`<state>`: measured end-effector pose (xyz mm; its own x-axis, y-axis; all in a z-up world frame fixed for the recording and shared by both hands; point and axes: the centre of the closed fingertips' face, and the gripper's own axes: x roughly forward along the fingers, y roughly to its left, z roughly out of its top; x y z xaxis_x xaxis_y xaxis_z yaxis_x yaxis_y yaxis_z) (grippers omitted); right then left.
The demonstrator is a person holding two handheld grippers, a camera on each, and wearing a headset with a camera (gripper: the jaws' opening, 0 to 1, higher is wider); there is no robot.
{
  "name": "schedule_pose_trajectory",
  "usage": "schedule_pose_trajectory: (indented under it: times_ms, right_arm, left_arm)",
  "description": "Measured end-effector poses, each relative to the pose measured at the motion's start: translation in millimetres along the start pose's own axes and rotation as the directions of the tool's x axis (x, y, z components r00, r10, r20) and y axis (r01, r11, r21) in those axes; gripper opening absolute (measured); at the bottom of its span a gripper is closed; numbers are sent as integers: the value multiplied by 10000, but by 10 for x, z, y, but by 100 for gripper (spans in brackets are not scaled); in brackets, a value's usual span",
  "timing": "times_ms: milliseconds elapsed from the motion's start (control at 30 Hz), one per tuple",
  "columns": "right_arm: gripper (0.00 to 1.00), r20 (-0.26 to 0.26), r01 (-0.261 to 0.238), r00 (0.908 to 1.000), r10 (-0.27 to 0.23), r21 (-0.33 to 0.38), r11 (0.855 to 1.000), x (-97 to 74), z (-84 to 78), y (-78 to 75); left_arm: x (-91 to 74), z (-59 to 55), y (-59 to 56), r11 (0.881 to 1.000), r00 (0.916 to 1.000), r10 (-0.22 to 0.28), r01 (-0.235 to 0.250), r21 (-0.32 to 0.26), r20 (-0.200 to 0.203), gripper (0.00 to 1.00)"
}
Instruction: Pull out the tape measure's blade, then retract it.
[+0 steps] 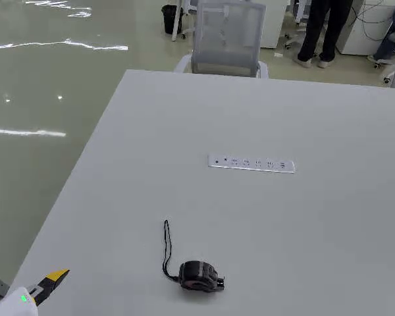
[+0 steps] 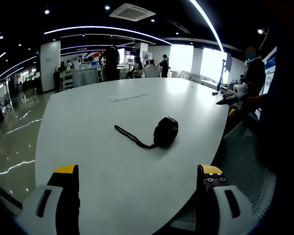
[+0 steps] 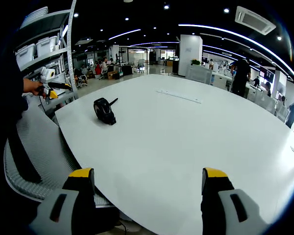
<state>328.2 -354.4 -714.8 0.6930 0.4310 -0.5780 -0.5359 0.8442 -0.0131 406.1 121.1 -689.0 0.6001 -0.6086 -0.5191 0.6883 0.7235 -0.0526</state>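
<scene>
- Two grippers, both idle: the left gripper [image 2: 138, 169] and right gripper [image 3: 148, 172] have their yellow-tipped jaws spread wide with nothing between them.
- The black tape measure case [image 1: 199, 276] sits on the white table [image 1: 316, 224], toward the near-left corner. We see no blade out, so we judge the pull-out not yet started.
- Its thin black wrist strap [image 1: 166, 247] trails toward the far side, so it shouldn't foul a grab on the body.
- The left gripper is off the near-left corner and the right one is back off the near edge, further right. Both are well apart from the case.
- We read that as staging either side of the case: one to pin it, the other to take the blade hook.
- We can't tell which way the hook faces; it's too small.
- The long white power strip [image 1: 251, 164] lies mid-table, well apart from the case.
- Risk: the case is loose, so we expect it to skid unless clamped first.
</scene>
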Motion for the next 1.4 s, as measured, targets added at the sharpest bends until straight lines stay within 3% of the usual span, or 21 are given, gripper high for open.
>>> schedule_pose_trajectory:
  times_ms: [233, 567, 733, 933, 1133, 1267, 1400]
  right_arm:
    - [94, 17, -337, 9994, 337, -220, 9992, 179, 129, 75]
    - [94, 27, -812, 9967, 816, -731, 9940, 446, 306, 136]
    - [95, -105, -1159, 9933, 1155, -973, 9885, 620, 387, 204]
    - [93, -69, -1782, 9838, 1790, -1375, 9743, 886, 569, 331]
    - [92, -27, -2310, 9723, 2339, -1695, 9581, 1139, 757, 483]
    - [90, 3, -2665, 9624, 2716, -1928, 9444, 1302, 869, 578]
    - [88, -23, -2979, 9525, 3044, -2141, 9303, 1453, 941, 673]
  left_arm:
    - [250, 198, -68, 9955, 9979, -646, 649, 694, -73, 99]
    - [579, 394, -230, 9769, 9885, -1465, 1505, 1520, -369, 99]
    - [732, 466, -363, 9508, 9734, -2121, 2260, 2118, -864, 99]
    - [1002, 652, -453, 9262, 9621, -2496, 2703, 2627, -1100, 99]
    - [1246, 797, -621, 8898, 9421, -3033, 3337, 3112, -1430, 99]
    - [1389, 812, -715, 8493, 9213, -3338, 3858, 3605, -1995, 99]
    - [1503, 848, -772, 8286, 9088, -3489, 4132, 3777, -2288, 97]
